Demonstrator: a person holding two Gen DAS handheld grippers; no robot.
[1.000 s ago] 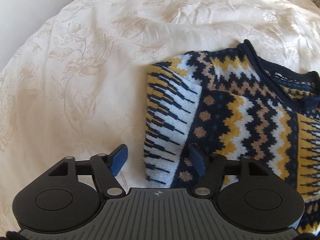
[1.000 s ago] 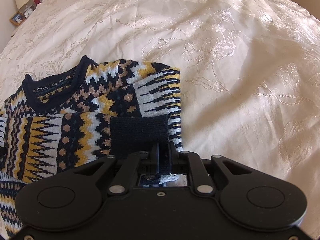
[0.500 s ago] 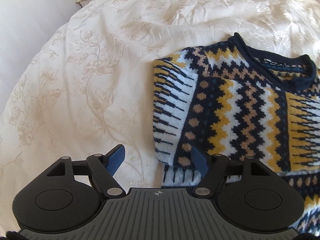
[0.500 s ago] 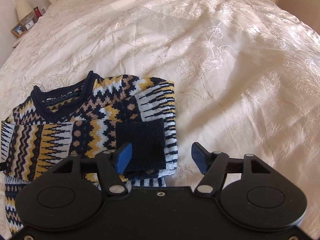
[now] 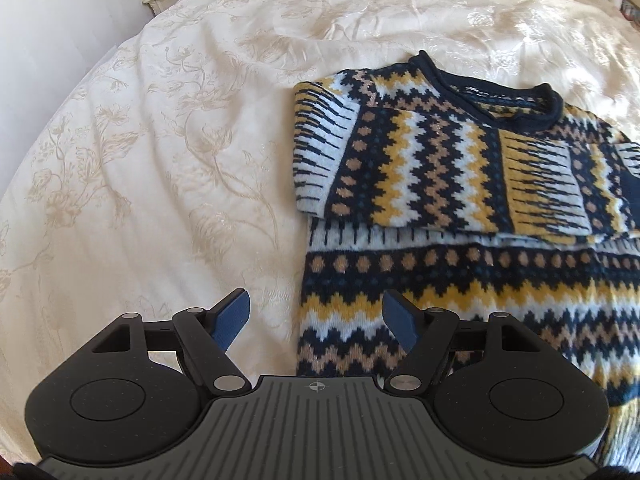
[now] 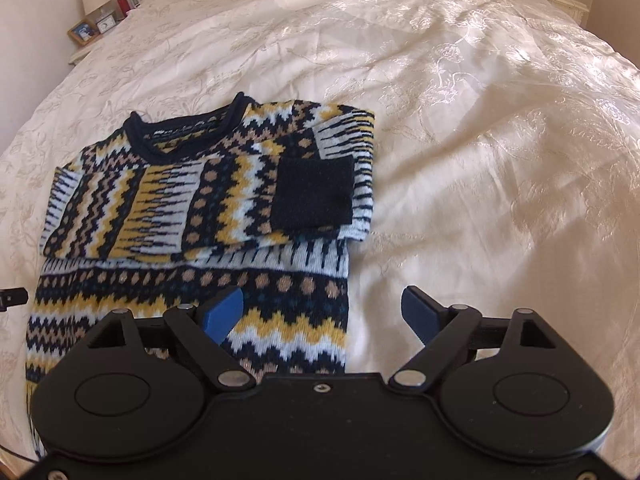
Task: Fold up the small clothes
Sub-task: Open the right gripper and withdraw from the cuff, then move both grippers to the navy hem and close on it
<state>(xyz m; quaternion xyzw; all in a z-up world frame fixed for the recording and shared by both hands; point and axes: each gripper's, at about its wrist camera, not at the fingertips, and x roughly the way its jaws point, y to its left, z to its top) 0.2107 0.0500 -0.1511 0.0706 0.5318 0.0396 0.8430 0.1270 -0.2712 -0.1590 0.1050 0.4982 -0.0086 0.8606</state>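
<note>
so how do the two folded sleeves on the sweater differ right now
The right sleeve lies on top, reaching most of the way across the chest; the left sleeve shows only near its own shoulder edge. The right sleeve's dark navy cuff is plainly exposed; the left sleeve's cuff is not visible. Both are folded inward over the sweater.

Left gripper (image 5: 316,316) jaws spread wide, blue fingertips (image 5: 231,319) apart, nothing between them, pointing forward and tilted down. Right gripper (image 6: 322,312) same: jaws wide apart, blue fingertips (image 6: 417,311) holding nothing, angled forward and down.
</note>
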